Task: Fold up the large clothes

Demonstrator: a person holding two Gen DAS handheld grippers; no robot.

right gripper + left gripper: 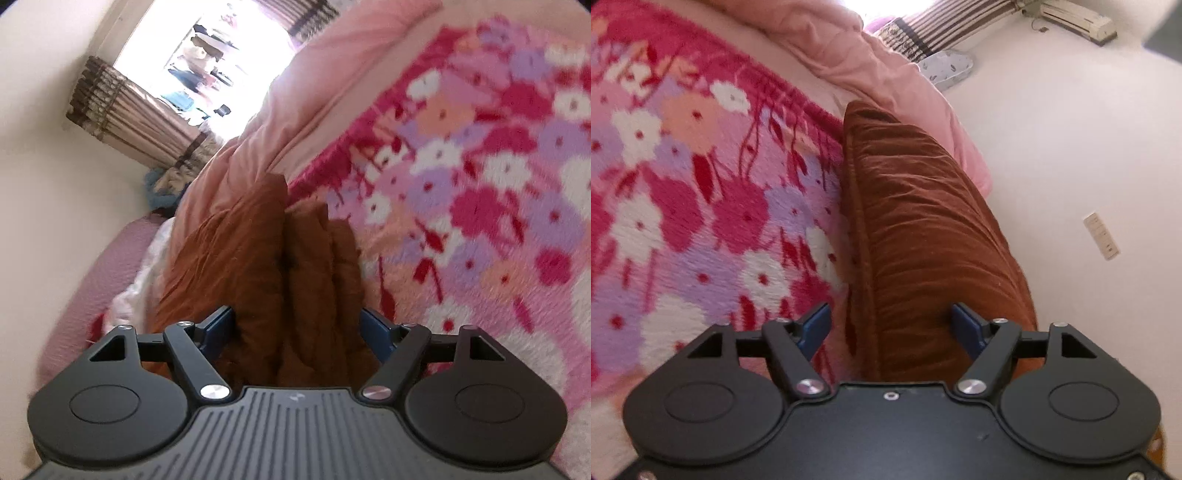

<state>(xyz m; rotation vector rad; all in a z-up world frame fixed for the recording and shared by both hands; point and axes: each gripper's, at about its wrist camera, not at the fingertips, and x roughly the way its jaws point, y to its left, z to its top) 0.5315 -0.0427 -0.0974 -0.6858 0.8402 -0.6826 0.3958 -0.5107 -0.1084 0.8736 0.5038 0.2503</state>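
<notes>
A rust-brown velvety garment [923, 229] lies folded in a long strip on the floral blanket [683, 192]. In the left wrist view, my left gripper [892, 326] stands open over the strip's near end. Its left blue pad [816, 325] is clear of the folded edge and its right pad [967, 326] is over the cloth. In the right wrist view, the same garment [258, 251] is bunched in thick upright folds. My right gripper [297, 326] is open wide, and the folds fill most of the gap between its blue fingers [219, 325] without being squeezed.
The pink, red and white floral blanket [480, 184] covers the bed. A pink quilt [857, 55] is heaped at the far end by striped curtains [125, 110] and a bright window. A white wall [1071, 166] with a switch plate [1102, 236] runs alongside the garment.
</notes>
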